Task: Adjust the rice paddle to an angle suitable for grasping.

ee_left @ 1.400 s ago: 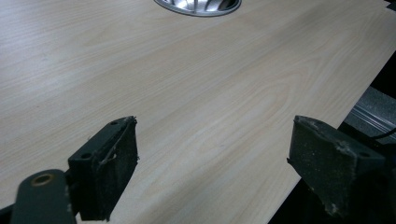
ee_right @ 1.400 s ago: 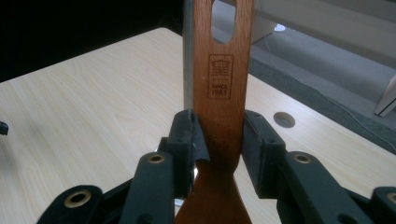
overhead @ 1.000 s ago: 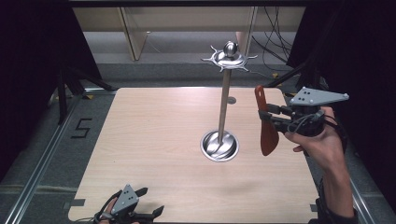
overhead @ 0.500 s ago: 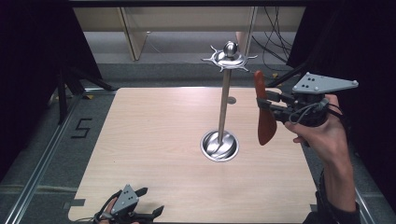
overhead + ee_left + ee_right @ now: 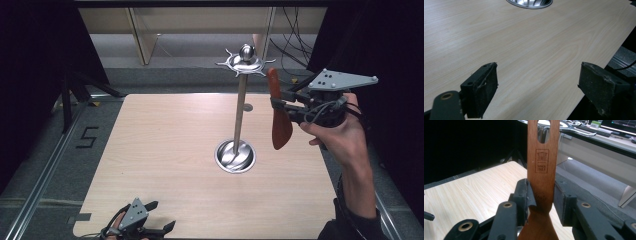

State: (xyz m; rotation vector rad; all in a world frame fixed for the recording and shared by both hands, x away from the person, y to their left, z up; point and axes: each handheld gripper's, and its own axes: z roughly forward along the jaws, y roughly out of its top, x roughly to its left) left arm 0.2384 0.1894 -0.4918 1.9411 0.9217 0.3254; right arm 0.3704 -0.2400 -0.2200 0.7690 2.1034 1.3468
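Observation:
A brown wooden spatula (image 5: 279, 116) hangs upright in the air, blade down, held by its handle in my right gripper (image 5: 276, 105) at the right of the table. In the right gripper view both pads press on the spatula's handle (image 5: 541, 167), whose hanging hole is at the top. Just left of it stands a chrome rack (image 5: 240, 110) with a hooked crown (image 5: 245, 63) and a round base (image 5: 235, 156). My left gripper (image 5: 157, 217) lies at the table's near edge, jaws wide apart over bare wood (image 5: 537, 87).
The light wooden table (image 5: 165, 150) sits on a grey floor with metal rails at left. Shelving and cables stand behind the table. A person's right hand and forearm (image 5: 350, 165) reach in from the bottom right. The rack's base (image 5: 530, 3) lies ahead of the left gripper.
My right gripper has risen with the spatula, bringing the handle's top close to the level of the rack's crown. The left gripper has stayed put.

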